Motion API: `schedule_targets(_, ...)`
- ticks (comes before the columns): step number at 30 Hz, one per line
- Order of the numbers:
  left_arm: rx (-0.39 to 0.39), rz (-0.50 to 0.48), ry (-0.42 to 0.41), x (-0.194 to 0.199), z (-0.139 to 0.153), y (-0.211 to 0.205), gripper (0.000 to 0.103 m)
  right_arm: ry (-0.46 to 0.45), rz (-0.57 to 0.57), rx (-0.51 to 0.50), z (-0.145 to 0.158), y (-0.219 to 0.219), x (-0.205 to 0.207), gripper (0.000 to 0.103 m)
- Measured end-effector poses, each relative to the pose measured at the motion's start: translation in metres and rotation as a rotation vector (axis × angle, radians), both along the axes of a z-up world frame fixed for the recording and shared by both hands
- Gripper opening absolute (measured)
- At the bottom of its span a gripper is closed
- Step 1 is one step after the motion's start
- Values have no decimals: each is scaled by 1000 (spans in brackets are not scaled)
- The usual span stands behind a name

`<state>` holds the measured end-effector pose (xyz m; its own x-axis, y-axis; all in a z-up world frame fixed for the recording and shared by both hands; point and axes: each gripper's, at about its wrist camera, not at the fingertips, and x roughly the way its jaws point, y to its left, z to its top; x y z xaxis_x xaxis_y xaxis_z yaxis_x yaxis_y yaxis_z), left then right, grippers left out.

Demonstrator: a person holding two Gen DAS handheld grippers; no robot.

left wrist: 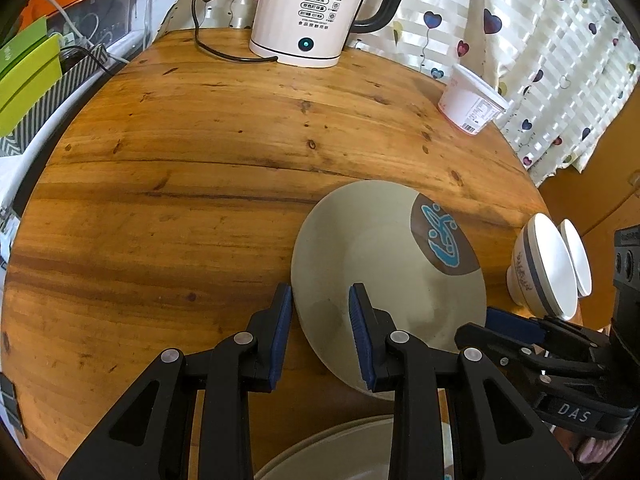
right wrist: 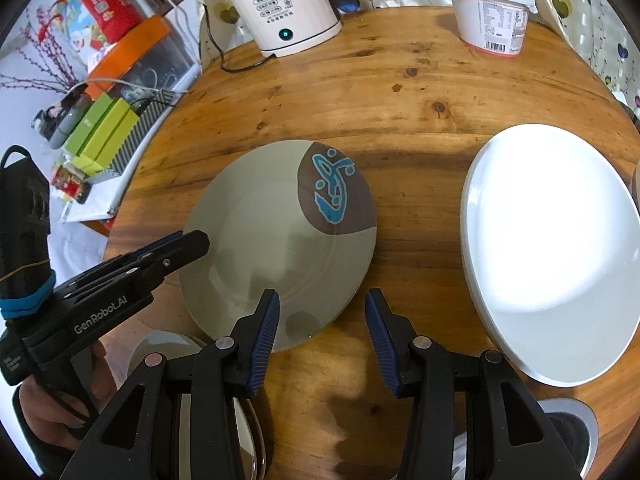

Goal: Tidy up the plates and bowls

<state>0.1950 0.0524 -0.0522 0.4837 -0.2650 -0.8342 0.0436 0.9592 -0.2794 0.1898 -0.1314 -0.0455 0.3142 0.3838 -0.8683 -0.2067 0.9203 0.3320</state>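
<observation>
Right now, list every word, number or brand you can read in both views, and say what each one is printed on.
"55 °C": front of the white electric kettle, large digits.
"Automatic": small line under those digits on the kettle.
"DAS": label on the right tool, seen from the left wrist.
"GenRobot.AI": side of the left tool, seen from the right wrist.
Chinese button labels on the kettle: too small to read.
White plastic tub: barcode and print too blurred.

Home: kettle (left wrist: 308, 12), heart-print curtain (left wrist: 520, 40), wooden table (left wrist: 200, 160)
</observation>
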Motion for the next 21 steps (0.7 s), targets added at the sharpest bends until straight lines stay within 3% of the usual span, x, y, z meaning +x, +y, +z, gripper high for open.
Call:
schedule_targets(10,14,-23,-18,0,-1,-2,30,-23,2,-49,-1,9,1,37)
schedule_targets(21,16,-22,-30,-2,1,-2,30,-46,5,-74,0,10,0,36)
